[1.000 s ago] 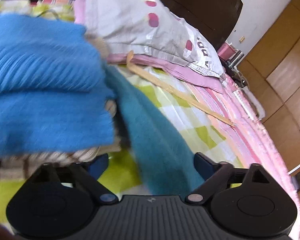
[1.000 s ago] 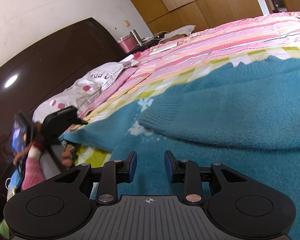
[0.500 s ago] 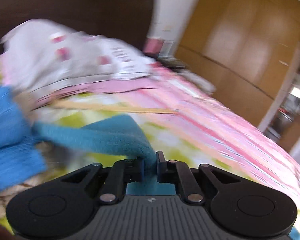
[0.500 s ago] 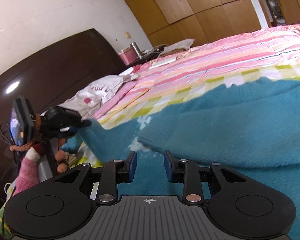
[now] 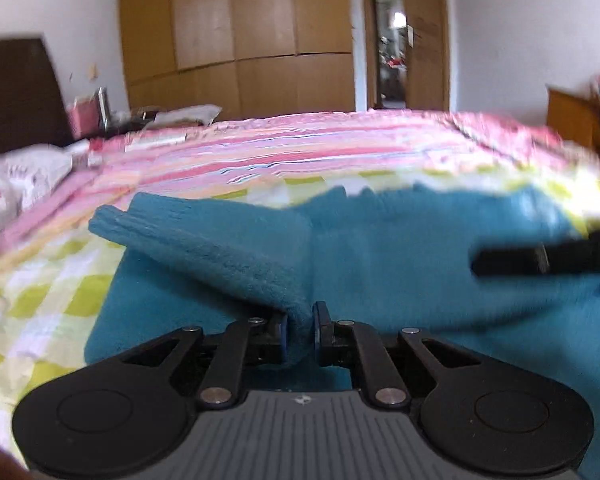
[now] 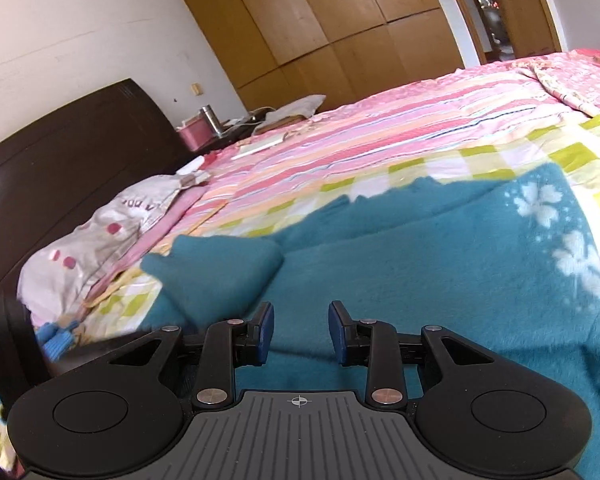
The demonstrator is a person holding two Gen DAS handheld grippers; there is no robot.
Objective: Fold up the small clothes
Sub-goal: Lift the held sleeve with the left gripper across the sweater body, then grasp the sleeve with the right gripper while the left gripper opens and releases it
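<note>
A teal knit sweater (image 5: 400, 248) with white flower prints lies spread on the bed. My left gripper (image 5: 300, 320) is shut on its sleeve (image 5: 204, 248), which is lifted off the bed and stretches away to the upper left, cuff end free. In the right wrist view the same sleeve (image 6: 220, 268) hangs raised over the left part of the sweater (image 6: 420, 272). My right gripper (image 6: 300, 320) hovers low over the sweater body, jaws apart with nothing pinched between the pads. A blurred black part of the right gripper (image 5: 540, 258) shows at the left view's right edge.
The checked and pink-striped bedspread (image 5: 300, 148) covers the bed. A spotted pillow (image 6: 100, 240) rests against the dark headboard (image 6: 60, 140). Folded blue clothes (image 6: 58, 340) sit at the left. A nightstand with a pink box (image 6: 198, 136) and wooden wardrobes (image 5: 240, 40) stand behind.
My left gripper closed on the teal sleeve beside the blue stack, then rolled and swung right, carrying the sleeve over the sweater. The right gripper shifted a little and stayed apart.
</note>
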